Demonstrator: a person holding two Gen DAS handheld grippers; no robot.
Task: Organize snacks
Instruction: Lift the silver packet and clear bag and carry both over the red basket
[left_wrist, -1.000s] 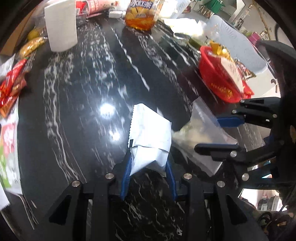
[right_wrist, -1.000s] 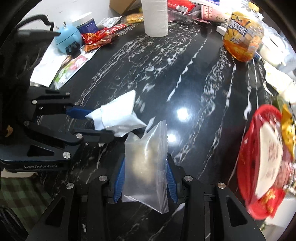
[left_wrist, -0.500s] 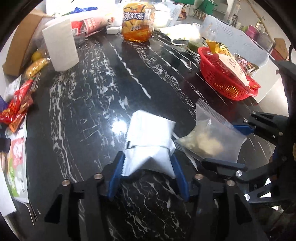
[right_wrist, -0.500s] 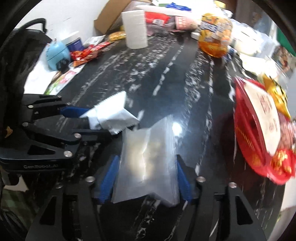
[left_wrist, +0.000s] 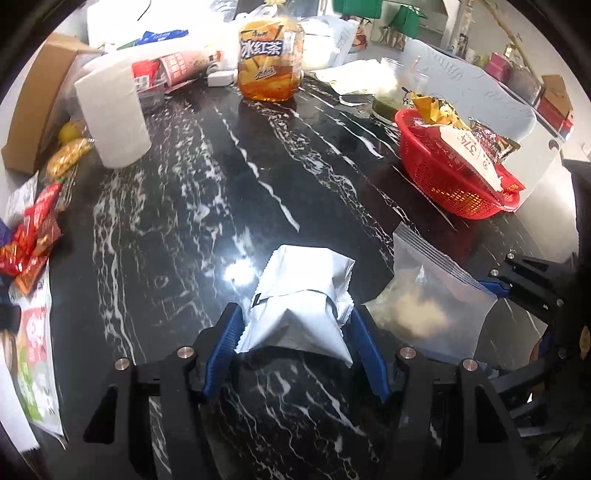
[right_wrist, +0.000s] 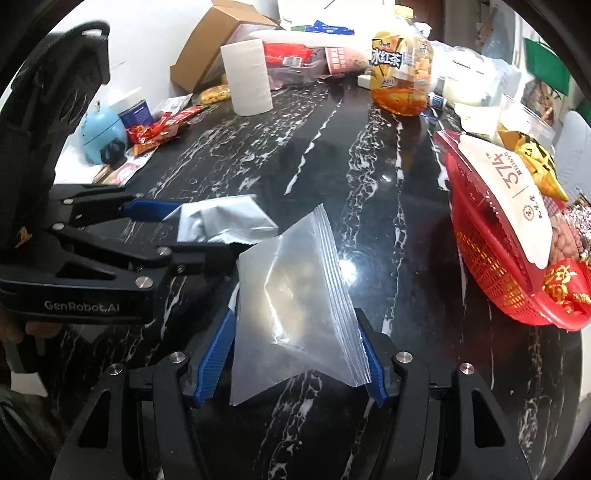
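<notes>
A black marble counter with white veins runs ahead of us, its middle bare and its rim crowded. Along the far edge we see a paper roll, a cardboard box and an orange bottle labelled 冰红茶. Red wrappers lie along the left edge. At the right edge, near the drop-off, stands a red basket holding packets, one white packet printed 374.

Our left gripper has just been widening its jaws; the silver pouch sits on the counter between them, and the blue pads stand at its sides with a sliver of gap, so we read them as open, not squeezing. Our right gripper has also just spread its jaws; the clear zip bag, with pale crumbs inside, lies between them, pads at its edges, loose rather than pinched. The two bags lie side by side, nearly touching. The left tool's body reads GenRobot.AI. Open counter stretches between the bags and the basket.
</notes>
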